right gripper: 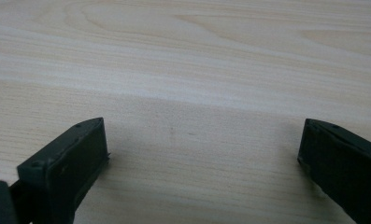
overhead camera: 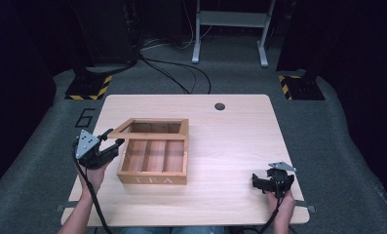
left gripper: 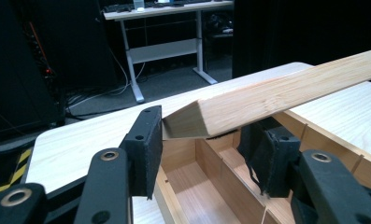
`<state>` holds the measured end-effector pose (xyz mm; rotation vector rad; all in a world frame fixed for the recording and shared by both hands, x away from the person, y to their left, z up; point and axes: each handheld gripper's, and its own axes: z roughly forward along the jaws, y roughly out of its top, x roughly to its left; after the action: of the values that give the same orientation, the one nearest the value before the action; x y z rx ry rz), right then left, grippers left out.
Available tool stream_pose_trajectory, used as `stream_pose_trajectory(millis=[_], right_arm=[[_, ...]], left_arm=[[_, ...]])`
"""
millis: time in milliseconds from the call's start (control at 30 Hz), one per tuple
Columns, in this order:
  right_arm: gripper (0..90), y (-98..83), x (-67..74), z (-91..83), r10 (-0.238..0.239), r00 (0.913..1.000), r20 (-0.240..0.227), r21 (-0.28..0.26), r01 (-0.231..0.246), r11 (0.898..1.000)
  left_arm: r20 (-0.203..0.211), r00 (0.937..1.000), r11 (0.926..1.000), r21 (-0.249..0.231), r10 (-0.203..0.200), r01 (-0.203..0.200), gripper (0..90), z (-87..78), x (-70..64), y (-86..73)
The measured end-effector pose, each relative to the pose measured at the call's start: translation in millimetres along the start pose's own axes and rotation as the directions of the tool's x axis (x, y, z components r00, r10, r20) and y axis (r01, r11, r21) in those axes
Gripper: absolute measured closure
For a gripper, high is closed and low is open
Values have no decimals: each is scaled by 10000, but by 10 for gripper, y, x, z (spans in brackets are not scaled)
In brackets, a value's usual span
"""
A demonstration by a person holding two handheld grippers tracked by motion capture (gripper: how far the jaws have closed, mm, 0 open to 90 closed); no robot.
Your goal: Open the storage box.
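Left fingers (left gripper: 146,140) straddle the raised lid (left gripper: 276,95) of the empty tea box (overhead camera: 154,163); right fingers (right gripper: 66,168) spread wide

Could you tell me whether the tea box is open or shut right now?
Open: the lid is raised off the tea box, exposing its empty compartments.

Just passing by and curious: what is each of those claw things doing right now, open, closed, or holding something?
Left gripper: open, jaws either side of the tea box lid corner, not clamped.
Right gripper: open, holding nothing, over the table.
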<state>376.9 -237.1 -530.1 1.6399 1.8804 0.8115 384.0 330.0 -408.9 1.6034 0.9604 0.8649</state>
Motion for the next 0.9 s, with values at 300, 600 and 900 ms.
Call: stream_pose_trajectory(millis=[300,600,900], right_arm=[[10,0,0,0,-2,10000,0,3,2,10000],[10,-1,-2,-1,-40,10000,-9,14,40,10000],[10,0,-1,0,-7,10000,-1,5,7,10000]], left_arm=[[-99,9998,9998,-98,-181,180,606,-18,50,52],[-228,9997,9999,13,-107,108,616,17,65,148],[1,9997,9994,222,-249,249,622,98,157,313]])
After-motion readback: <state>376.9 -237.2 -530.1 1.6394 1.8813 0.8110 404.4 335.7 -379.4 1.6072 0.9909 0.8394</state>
